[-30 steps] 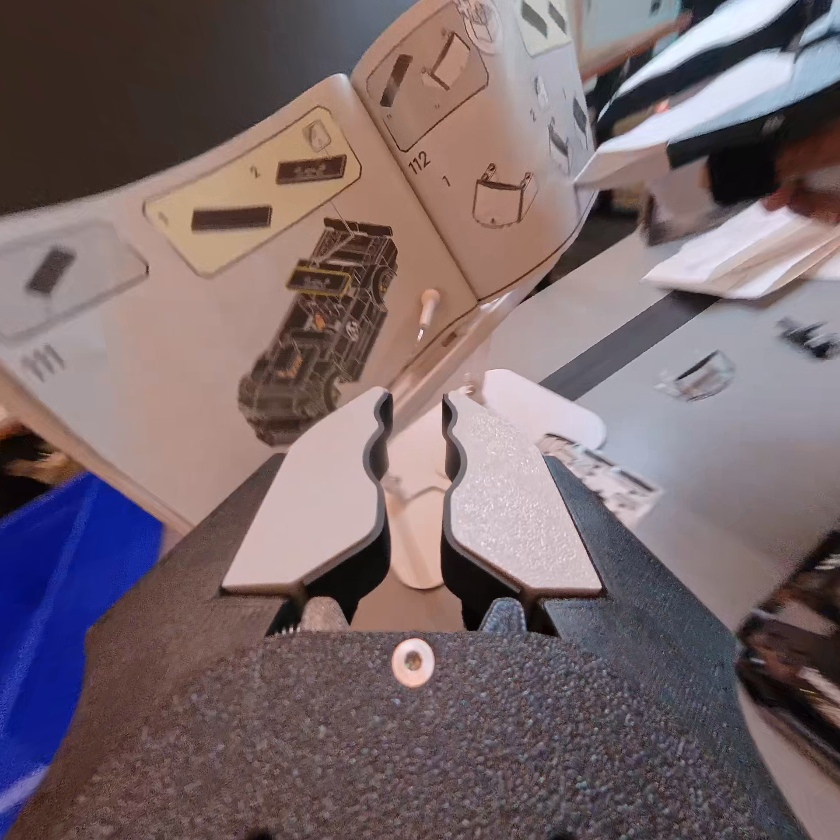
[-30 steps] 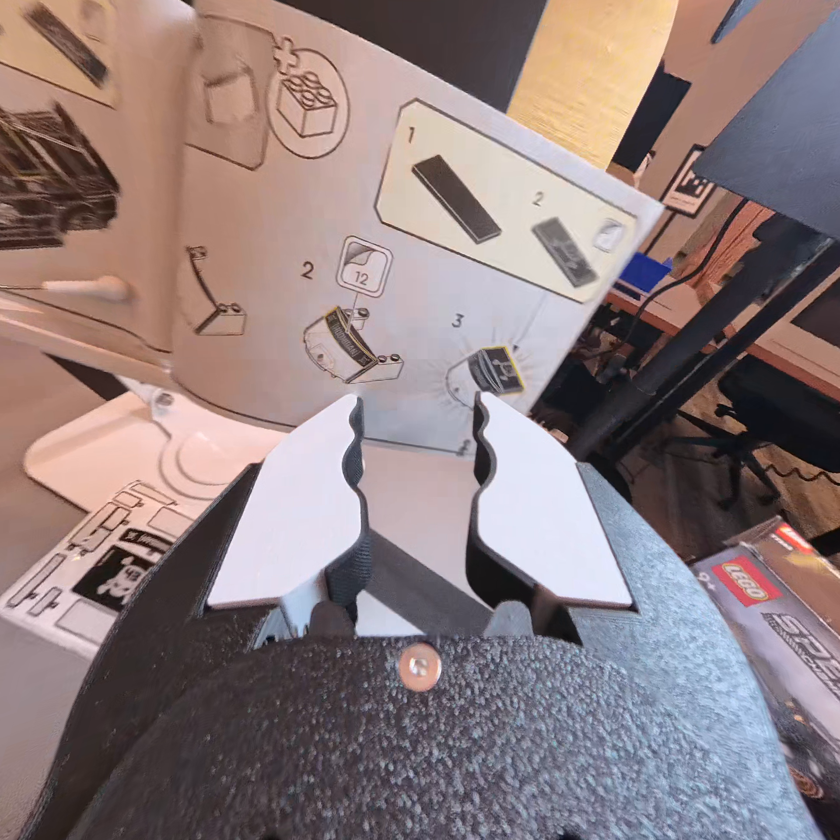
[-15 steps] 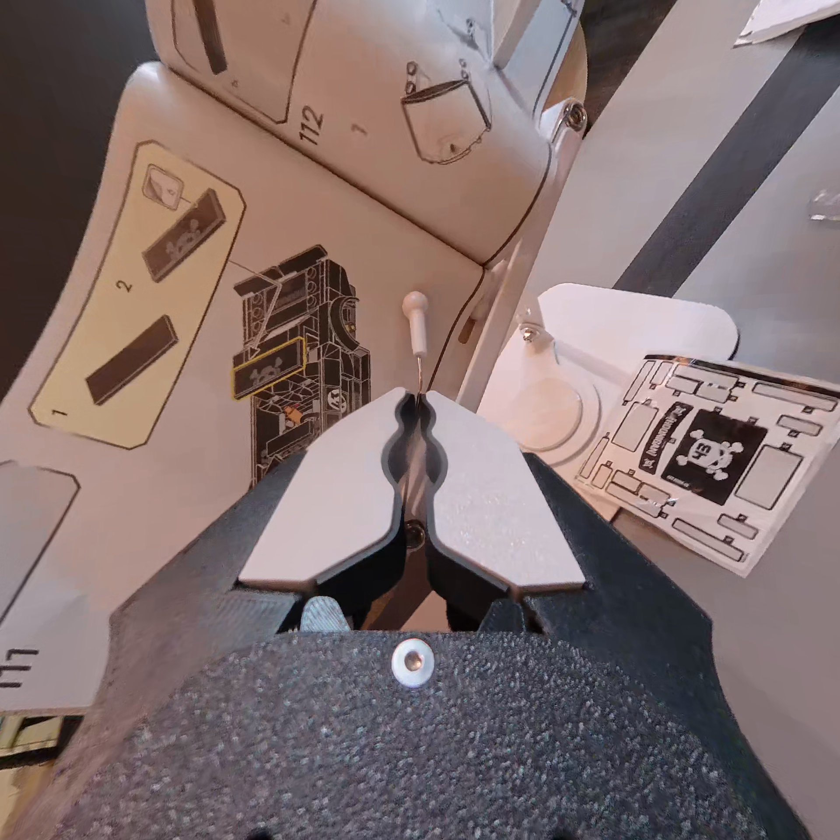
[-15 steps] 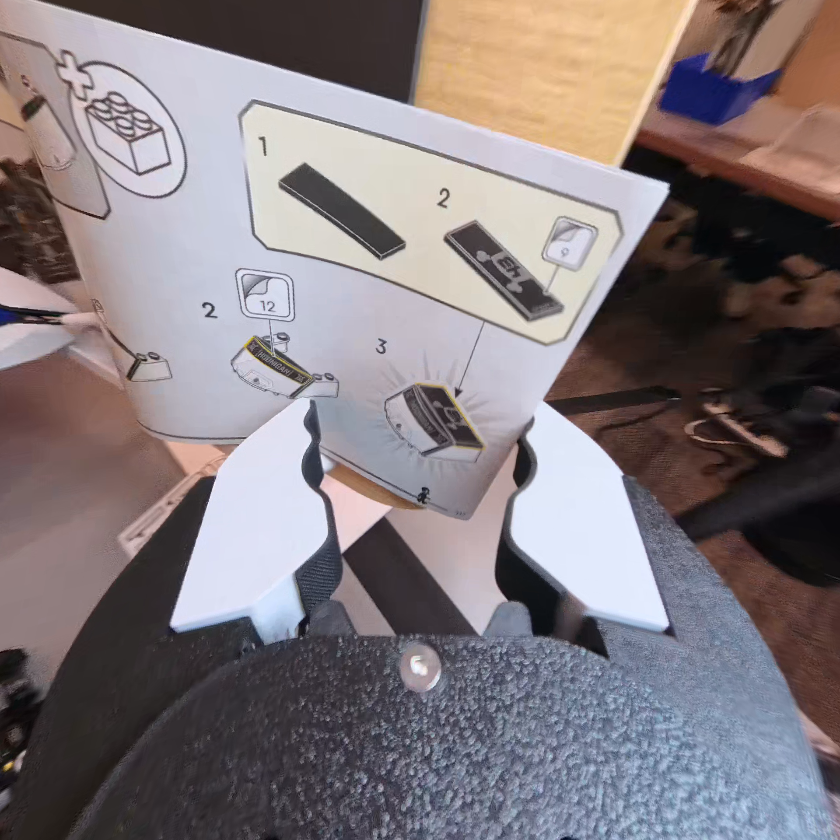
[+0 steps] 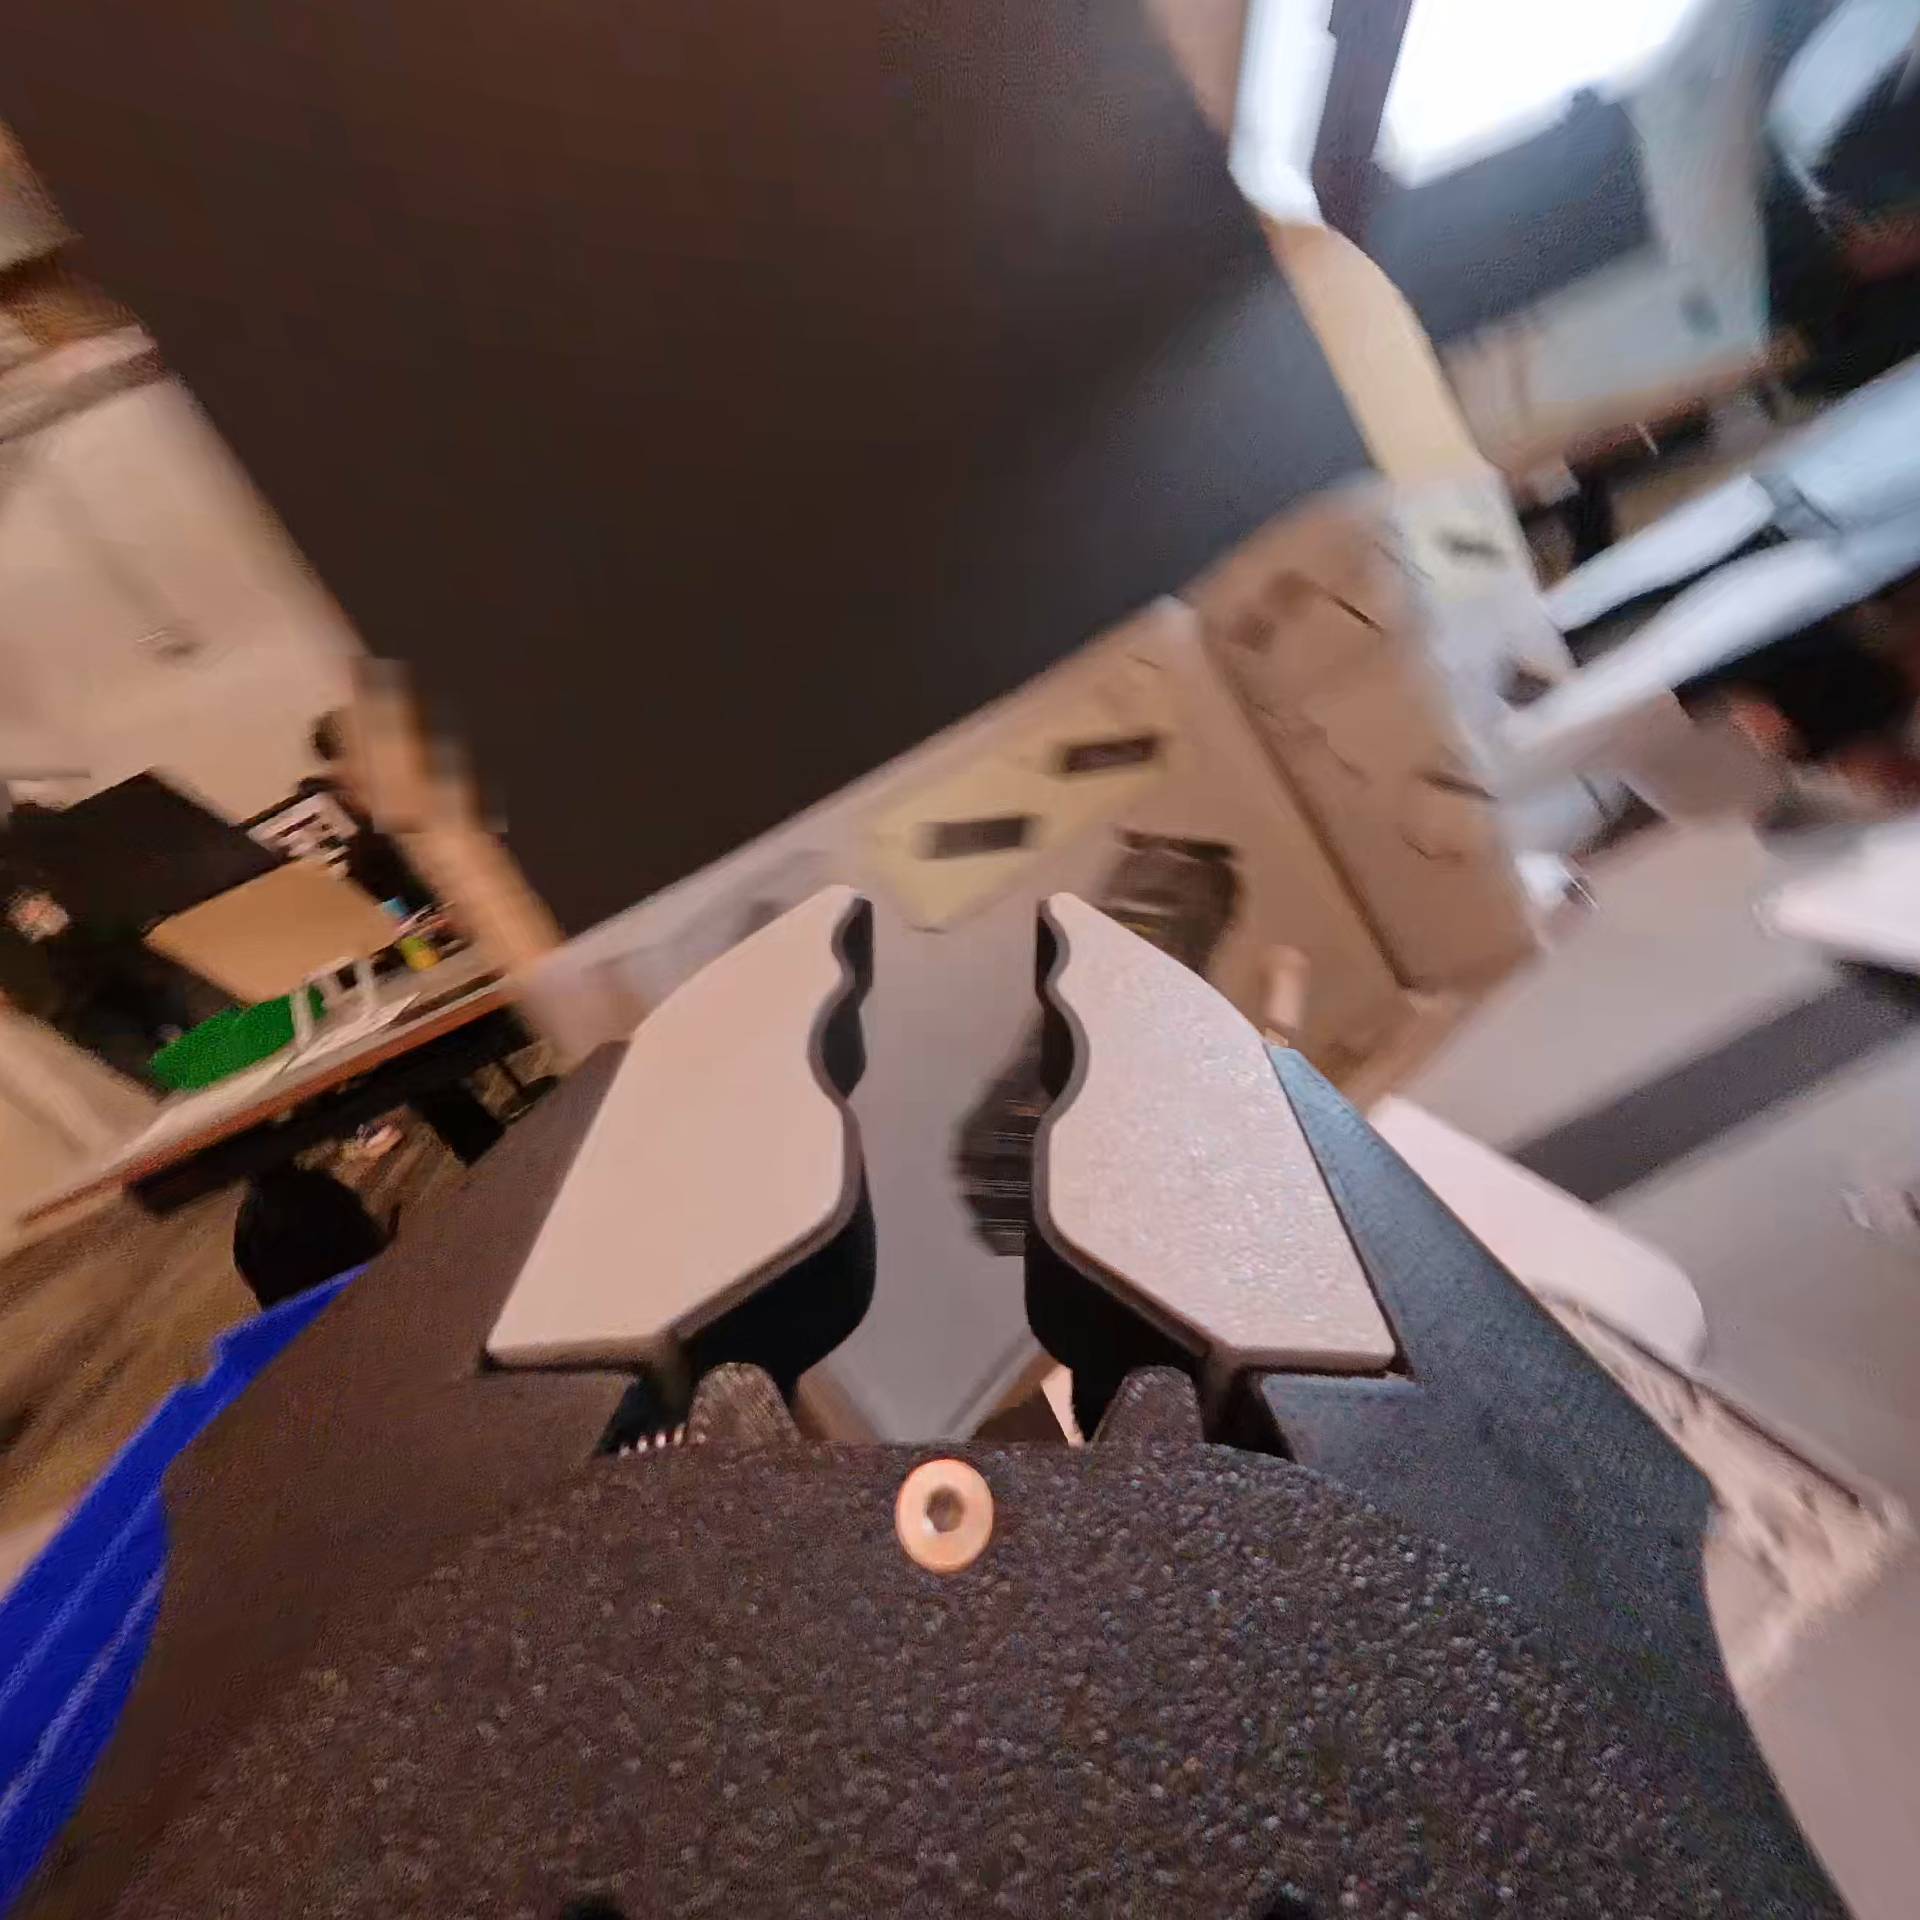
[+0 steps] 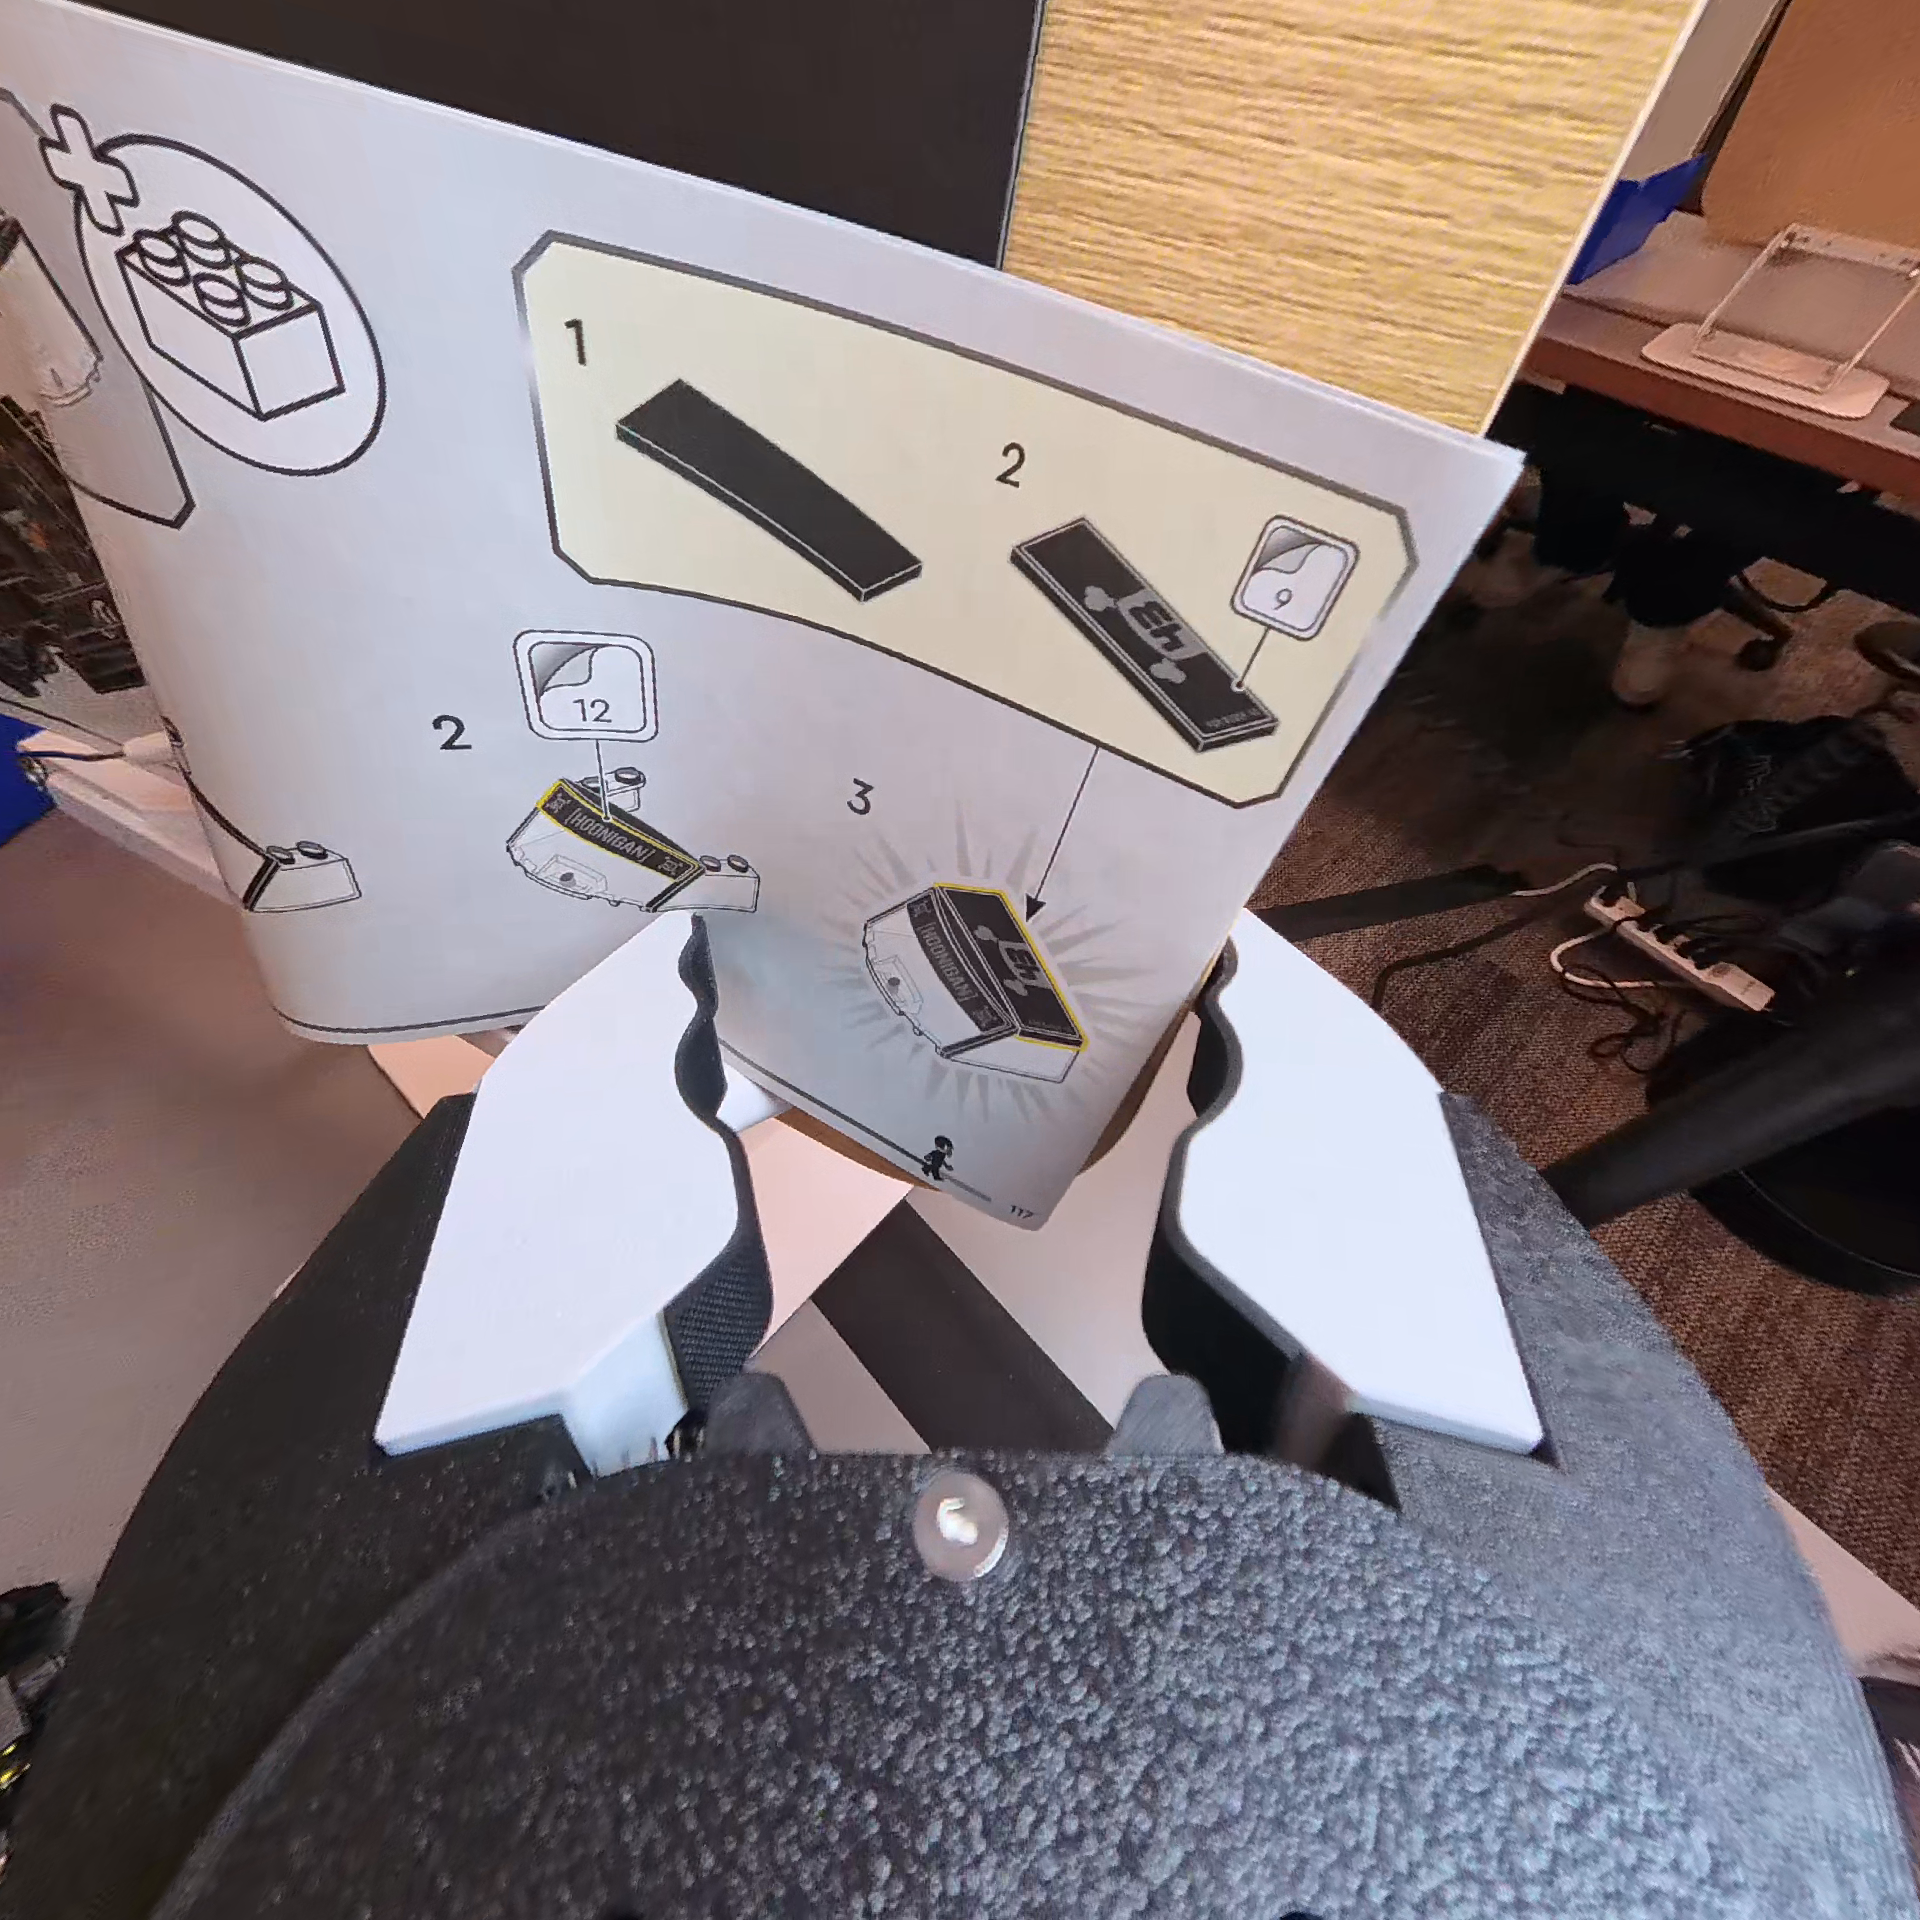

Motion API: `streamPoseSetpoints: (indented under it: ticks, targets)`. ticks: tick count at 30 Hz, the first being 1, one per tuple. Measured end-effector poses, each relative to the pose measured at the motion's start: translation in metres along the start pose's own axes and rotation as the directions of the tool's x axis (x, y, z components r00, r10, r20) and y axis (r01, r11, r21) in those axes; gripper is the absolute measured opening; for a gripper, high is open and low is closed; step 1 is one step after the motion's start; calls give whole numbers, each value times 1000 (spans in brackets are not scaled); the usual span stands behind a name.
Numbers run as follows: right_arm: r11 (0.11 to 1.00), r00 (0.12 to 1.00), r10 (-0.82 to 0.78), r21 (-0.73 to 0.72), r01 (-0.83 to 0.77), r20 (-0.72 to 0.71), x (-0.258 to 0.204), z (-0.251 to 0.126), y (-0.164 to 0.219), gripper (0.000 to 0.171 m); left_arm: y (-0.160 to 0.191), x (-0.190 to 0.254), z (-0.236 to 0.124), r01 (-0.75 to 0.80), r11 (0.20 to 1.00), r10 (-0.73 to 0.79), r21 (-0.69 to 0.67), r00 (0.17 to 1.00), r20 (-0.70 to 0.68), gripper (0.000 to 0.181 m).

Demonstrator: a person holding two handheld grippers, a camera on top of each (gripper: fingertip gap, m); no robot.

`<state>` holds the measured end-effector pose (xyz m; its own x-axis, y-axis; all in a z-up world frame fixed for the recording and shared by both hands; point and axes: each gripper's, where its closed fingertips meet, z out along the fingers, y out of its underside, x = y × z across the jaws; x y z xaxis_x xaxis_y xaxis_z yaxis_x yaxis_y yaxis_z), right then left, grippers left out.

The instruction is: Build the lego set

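Note:
The Lego instruction booklet (image 6: 831,623) stands open on a white stand, its right page curling toward me in the right wrist view. My right gripper (image 6: 956,940) is wide open, and the page's lower right corner sits between its fingers; I cannot tell if they touch it. My left gripper (image 5: 951,914) is open and empty, pointing at the booklet (image 5: 1195,779), which is blurred by motion in the left wrist view. No loose bricks show clearly.
The stand's white base (image 5: 1538,1247) and a blurred sticker sheet (image 5: 1787,1507) lie on the grey table, which has a dark stripe (image 6: 935,1351). A blue object (image 5: 83,1610) is at lower left. Carpet, a power strip (image 6: 1662,956) and chair legs lie beyond the table edge. To reach the dark stripe (image 6: 935,1351) in a straight line is about 20 cm for my right fingers, about 35 cm for my left.
My left gripper was shut close to the booklet's fold half a second ago; it has opened and pulled back fast. My right gripper has opened wider and moved in on the page's lower right corner.

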<state>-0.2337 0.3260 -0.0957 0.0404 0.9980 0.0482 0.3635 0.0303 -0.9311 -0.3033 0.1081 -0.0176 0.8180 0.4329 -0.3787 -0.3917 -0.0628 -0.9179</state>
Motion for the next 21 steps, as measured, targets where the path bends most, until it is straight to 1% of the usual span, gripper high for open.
streamPoseSetpoints:
  ticks: [1,2,3,5,6,7,8,12,15,18,21]
  targets:
    - [1000,1000,0,-2,0,-6,0,0,0,89,-3,-21,-7,67,997,-69,30,995,68,38]
    - [1000,1000,1,-3,-1,-14,0,0,0,90,0,-37,-9,129,991,-132,38,986,101,49]
    - [1000,1000,-1,-2,1,-27,1,0,0,90,9,-46,-5,182,983,-181,1,978,105,64]
    - [1000,997,-30,5,30,-76,2,-3,-2,92,35,-48,9,246,959,-241,-139,969,55,75]
    - [999,993,-49,4,50,-110,4,-5,-2,93,48,-48,14,260,945,-257,-200,966,38,72]
    - [998,987,-66,2,67,-148,5,-8,-3,93,53,-46,18,270,936,-275,-223,961,11,64]
    - [997,978,-81,-1,83,-192,7,-11,-3,93,53,-45,19,297,928,-305,-223,952,-1,61]
    - [993,922,-116,-9,121,-369,18,-32,-6,93,55,-47,15,310,920,-319,-239,948,4,54]
    - [982,860,-134,51,182,-491,12,-62,-26,92,57,-50,8,326,915,-332,-237,943,17,42]
    - [933,784,-195,135,334,-589,-20,-96,-62,90,59,-53,2,268,928,-267,-259,963,41,33]
    - [840,721,-309,177,512,-621,-79,-116,-96,85,56,-57,-5,209,937,-201,-279,978,56,17]
